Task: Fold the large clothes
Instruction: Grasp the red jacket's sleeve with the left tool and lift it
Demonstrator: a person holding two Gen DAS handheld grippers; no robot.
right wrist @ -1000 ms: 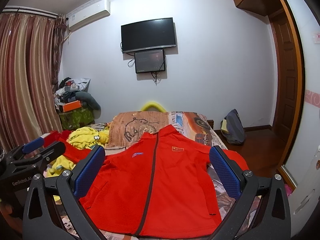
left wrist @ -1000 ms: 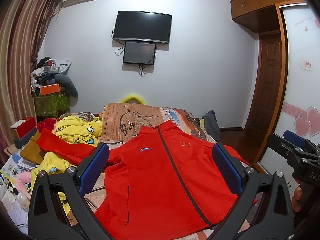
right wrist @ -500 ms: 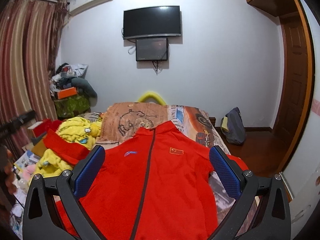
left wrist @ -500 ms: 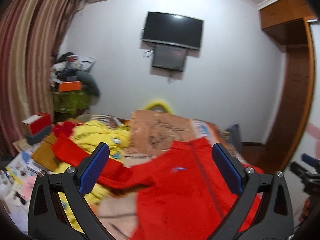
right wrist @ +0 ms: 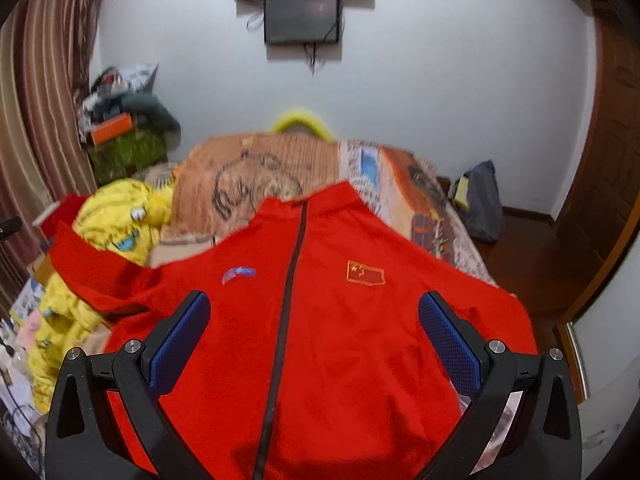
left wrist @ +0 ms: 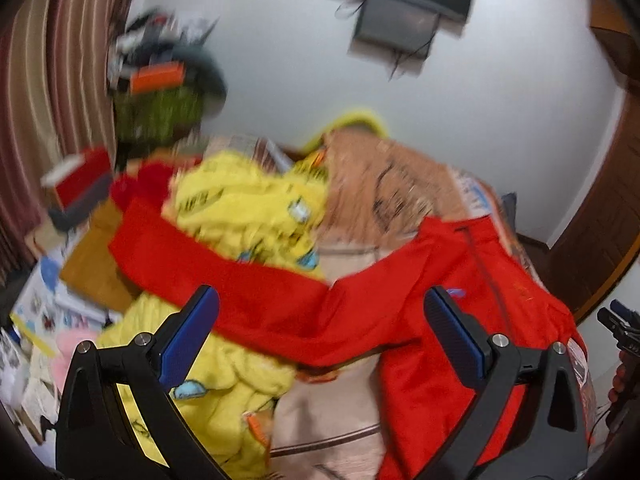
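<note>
A red zip-up jacket [right wrist: 332, 320] lies front up on the bed, collar toward the far wall, with a dark zipper down its middle and a small flag patch on the chest. Its one sleeve [left wrist: 224, 276] stretches out left over a yellow garment [left wrist: 248, 208]. My left gripper [left wrist: 320, 320] hangs open above that sleeve, holding nothing. My right gripper [right wrist: 314, 328] is open over the jacket's body, nothing between its blue pads. The left wrist view is blurred.
A patterned blanket [right wrist: 264, 172] covers the far half of the bed [left wrist: 328, 432]. Boxes and papers [left wrist: 76, 184] crowd the left side by the curtain. A dark bag [right wrist: 480, 204] sits on the floor right, near a wooden door. The other gripper's tip [left wrist: 620, 324] shows far right.
My left gripper has swung left and tilted down, from over the jacket's body to over the outstretched sleeve. The right gripper has dipped lower toward the jacket's chest.
</note>
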